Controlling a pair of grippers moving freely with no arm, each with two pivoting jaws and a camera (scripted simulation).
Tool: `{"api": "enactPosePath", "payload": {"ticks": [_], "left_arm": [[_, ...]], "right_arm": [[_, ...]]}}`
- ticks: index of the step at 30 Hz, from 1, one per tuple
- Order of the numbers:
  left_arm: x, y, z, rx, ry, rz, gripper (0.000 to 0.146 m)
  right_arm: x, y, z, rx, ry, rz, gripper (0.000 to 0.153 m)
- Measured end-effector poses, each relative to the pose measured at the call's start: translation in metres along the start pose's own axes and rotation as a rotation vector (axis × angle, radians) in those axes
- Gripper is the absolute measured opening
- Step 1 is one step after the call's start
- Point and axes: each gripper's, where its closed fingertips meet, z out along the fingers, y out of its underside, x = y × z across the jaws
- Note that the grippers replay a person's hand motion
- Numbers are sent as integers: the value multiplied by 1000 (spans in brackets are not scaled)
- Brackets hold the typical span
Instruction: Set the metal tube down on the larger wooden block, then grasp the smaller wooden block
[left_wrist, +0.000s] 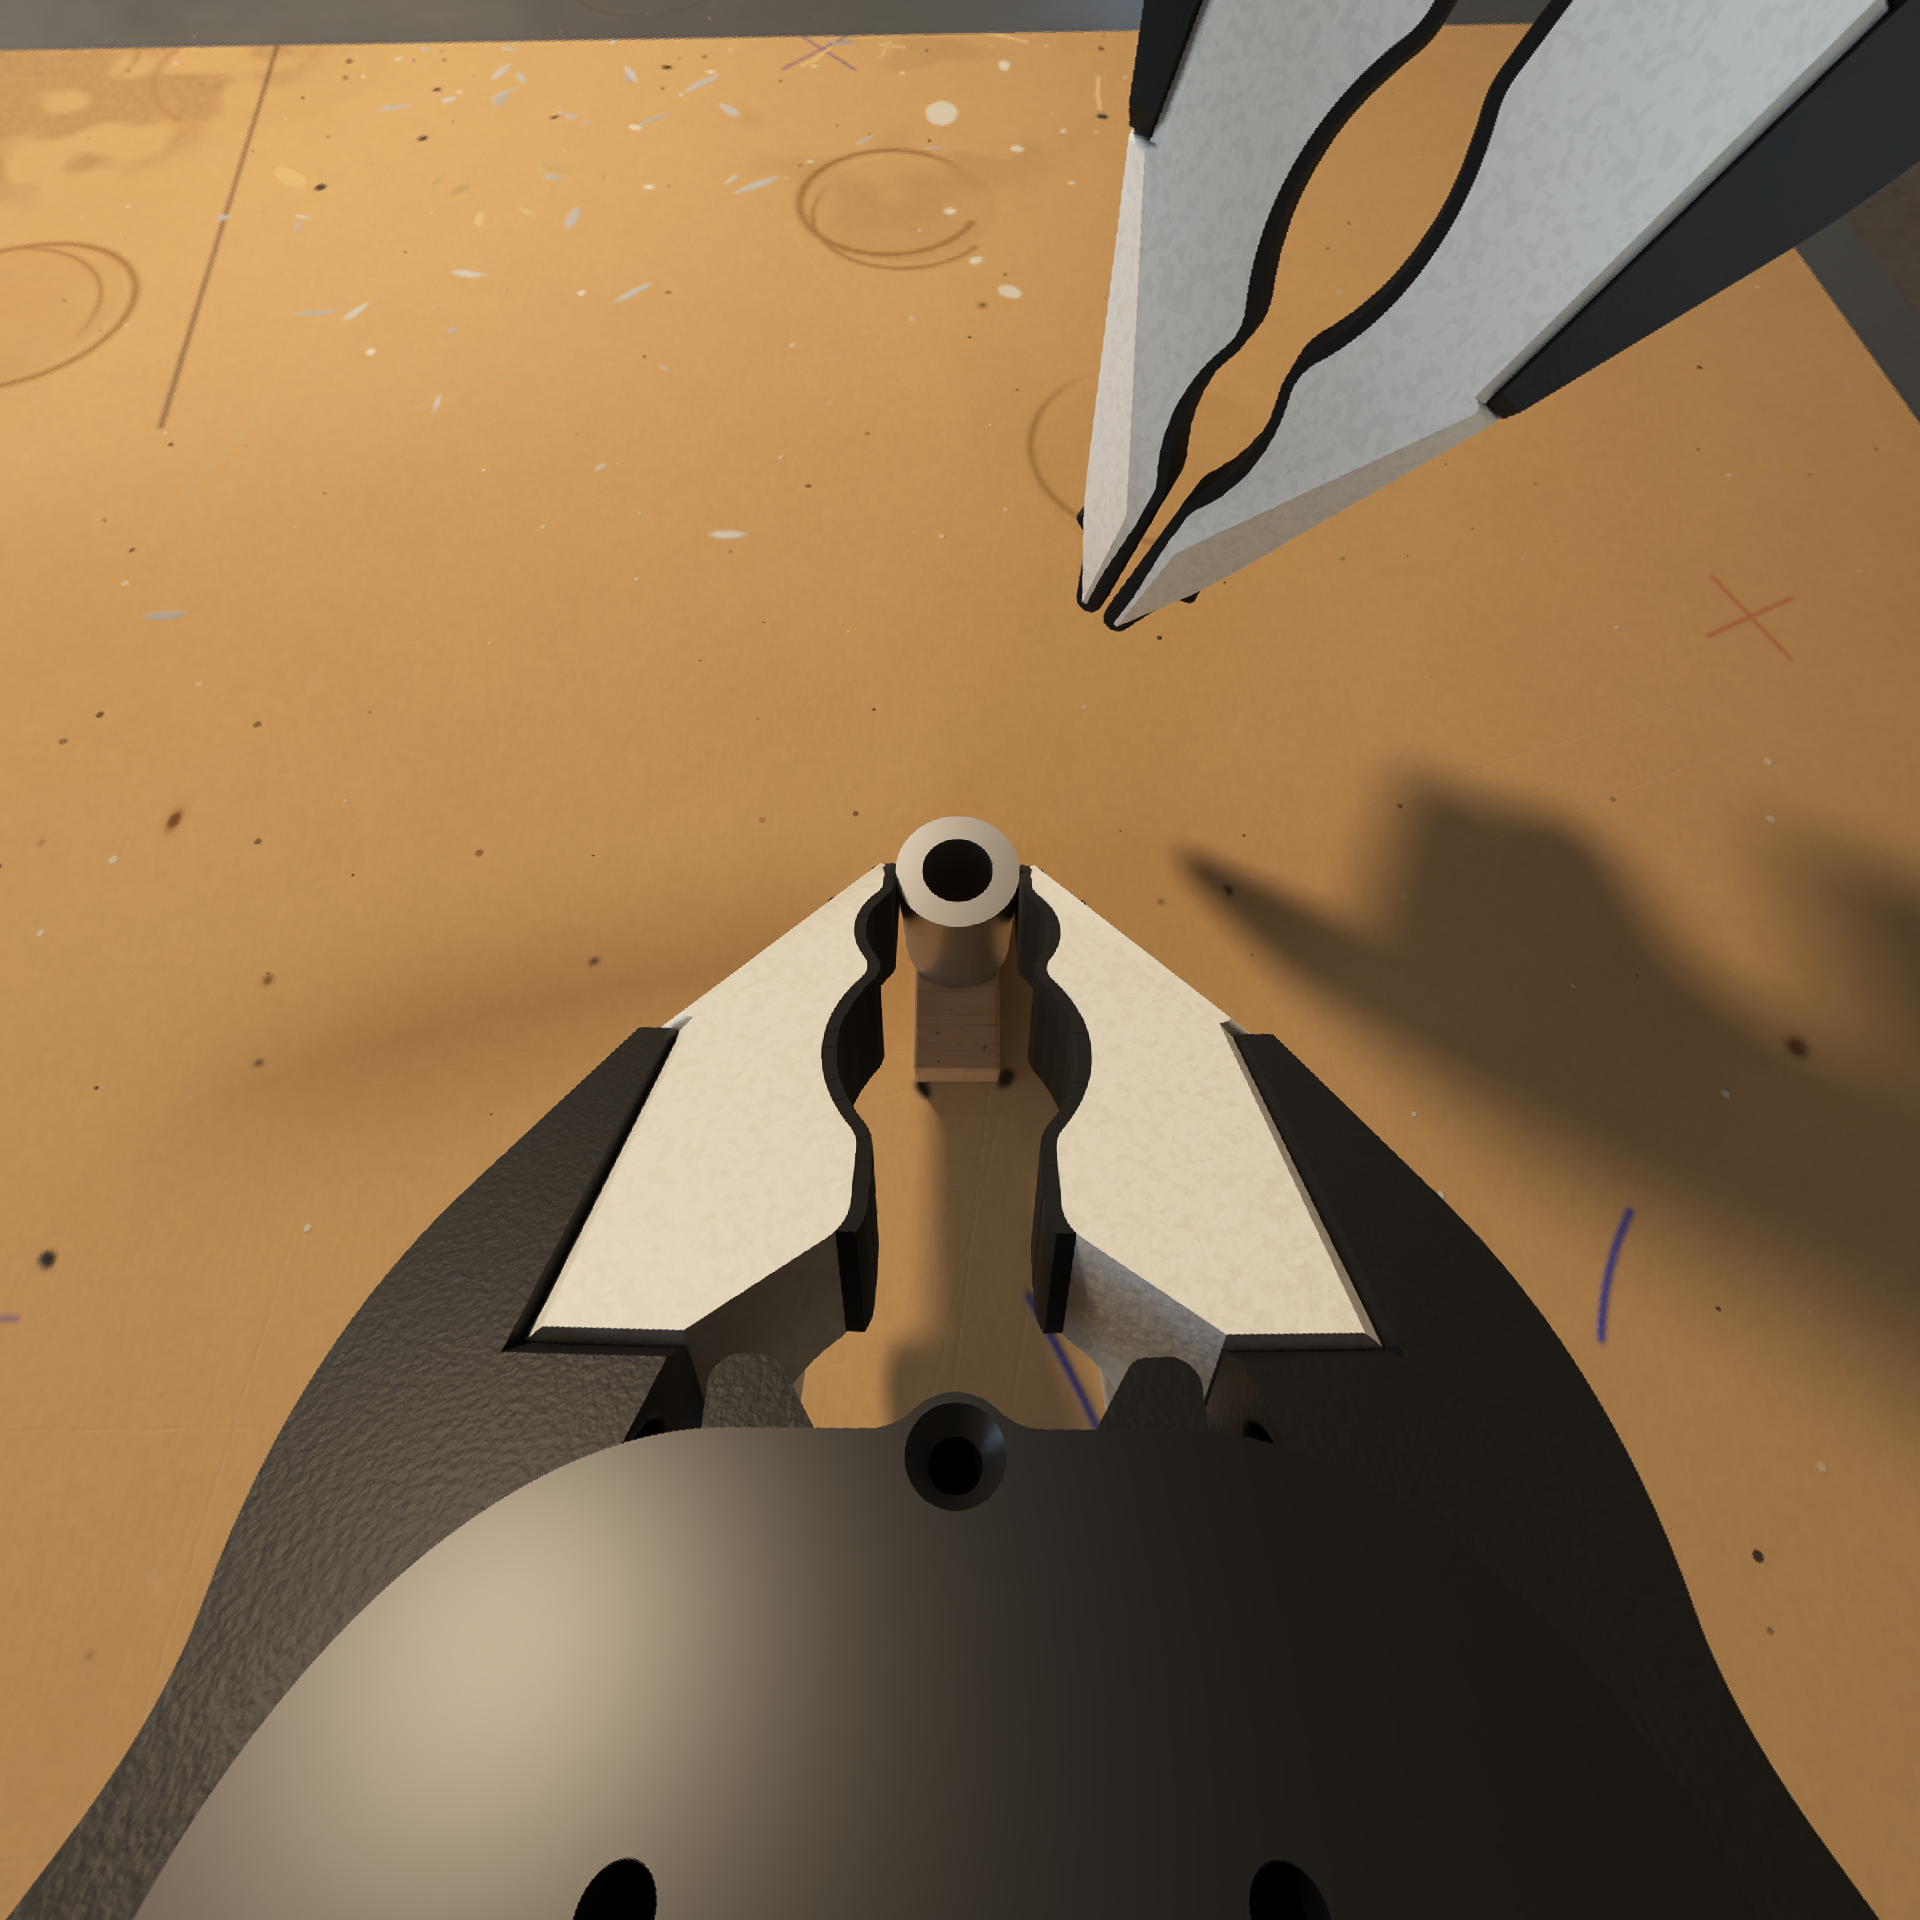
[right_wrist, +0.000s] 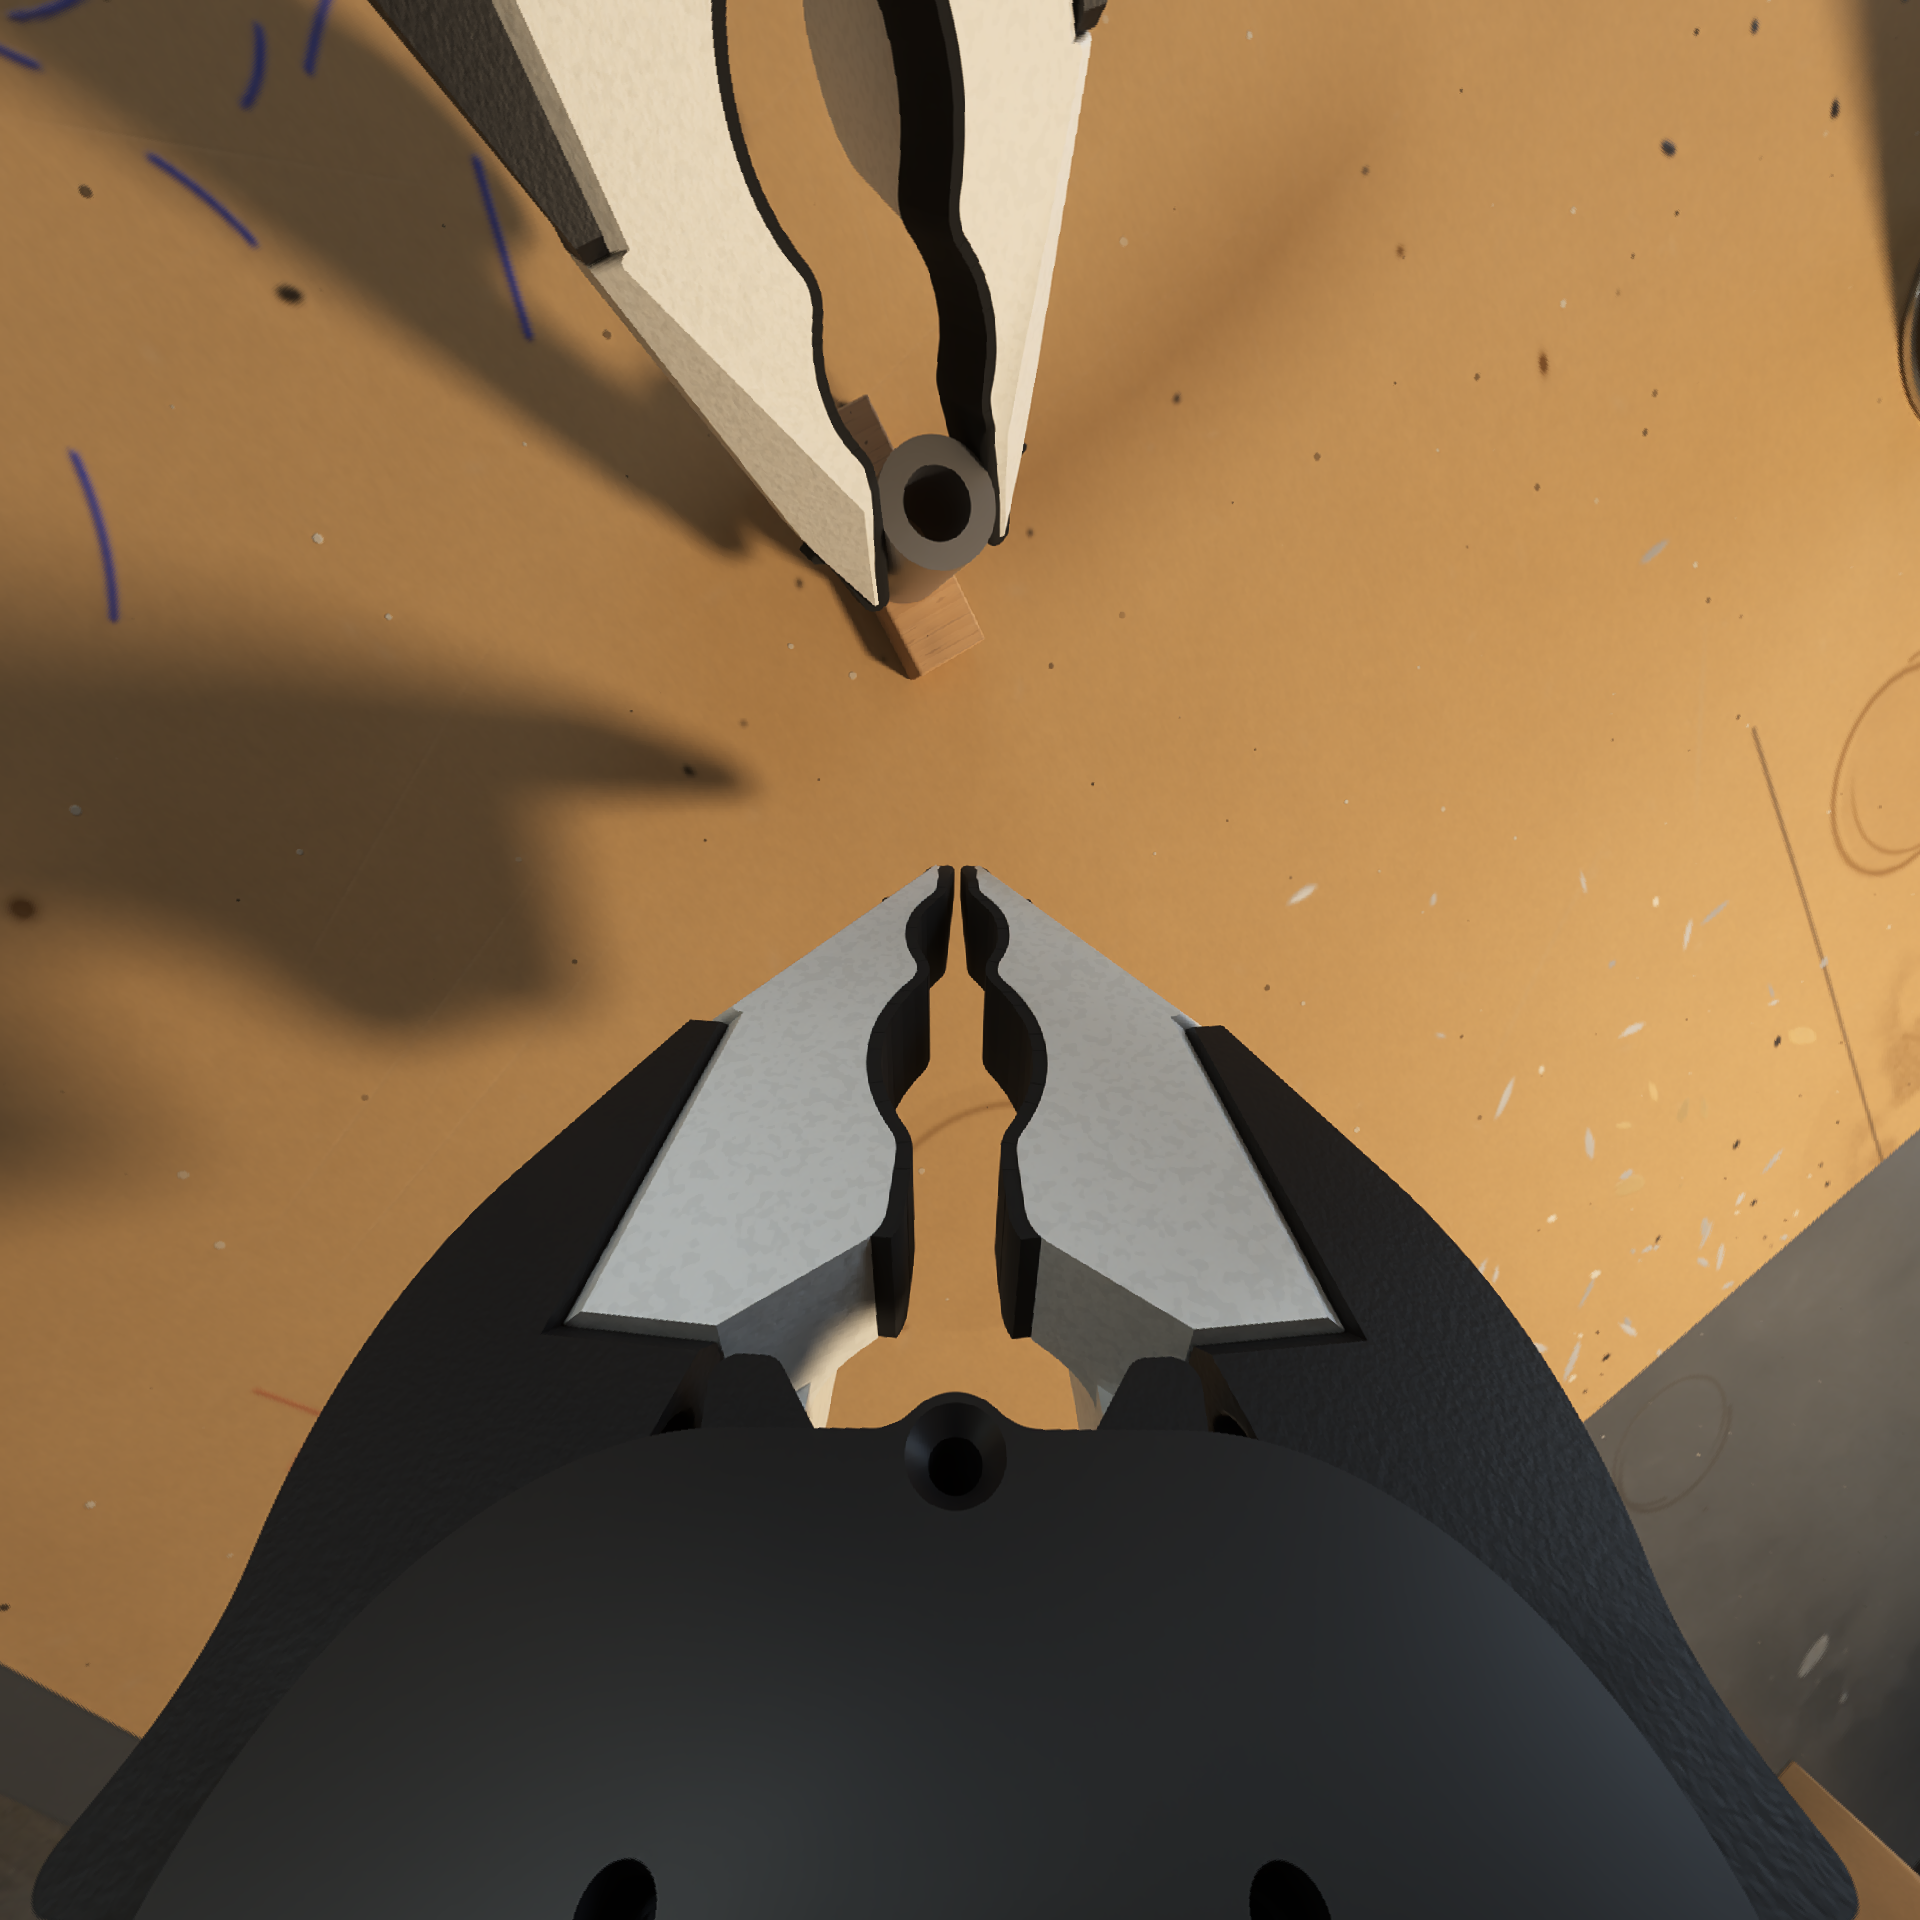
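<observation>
My left gripper (left_wrist: 956, 878) is shut on a short grey metal tube (left_wrist: 956, 873), which stands upright between the fingertips with its open end facing up. Right under the tube lies a wooden block (left_wrist: 958, 1039); whether the tube touches it I cannot tell. In the right wrist view the same tube (right_wrist: 935, 499) sits in the left gripper (right_wrist: 940, 540) above the wooden block (right_wrist: 935, 632), which pokes out below it. My right gripper (right_wrist: 956, 873) is shut and empty, low over the board, a short way from the block. It also shows in the left wrist view (left_wrist: 1103, 613). No second block is in view.
The work surface is an orange-brown board (left_wrist: 520, 675) with paint flecks, ring stains and pen marks. A grey area beyond the board's edge (right_wrist: 1766, 1403) lies at the lower right of the right wrist view. Dark shadows fall across the board.
</observation>
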Motion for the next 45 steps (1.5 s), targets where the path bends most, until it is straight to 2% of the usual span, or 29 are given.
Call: {"api": "enactPosePath", "payload": {"ticks": [4, 9, 12, 16, 20, 26, 29, 32, 34, 37, 43, 45], "left_arm": [[0, 0, 0, 0, 0, -1, 22], [1, 0, 0, -2, -3, 8, 22], [1, 0, 0, -2, -7, 12, 22], [1, 0, 0, -2, -7, 12, 22], [0, 0, 0, -3, -7, 10, 22], [0, 1, 0, -2, -8, 4, 22], [0, 1, 0, -2, -10, 2, 22], [0, 1, 0, -2, -5, -1, 22], [0, 1, 0, -2, -8, 2, 22], [-1, 0, 0, -2, -8, 0, 22], [0, 0, 0, -2, -4, 4, 22], [0, 0, 0, -2, -6, 2, 22]], "right_arm": [[0, 0, 0, -2, -19, 3, 1], [1, -2, -3, 30, -84, 117, 1], [7, -8, -13, 71, -55, 128, 1], [9, -10, -18, 50, -37, 103, 1], [4, -2, -4, -1, -45, 74, 0], [5, -9, -10, 21, -38, 62, 0], [4, -1, -1, -18, -52, 49, 0], [7, -2, -5, -34, -33, 29, 0], [6, -9, -9, 6, -53, 47, 0], [4, 0, 0, -46, -54, 23, 0], [9, -6, -8, -2, -37, 49, 0], [5, 2, 1, -47, -47, 28, 0]]}}
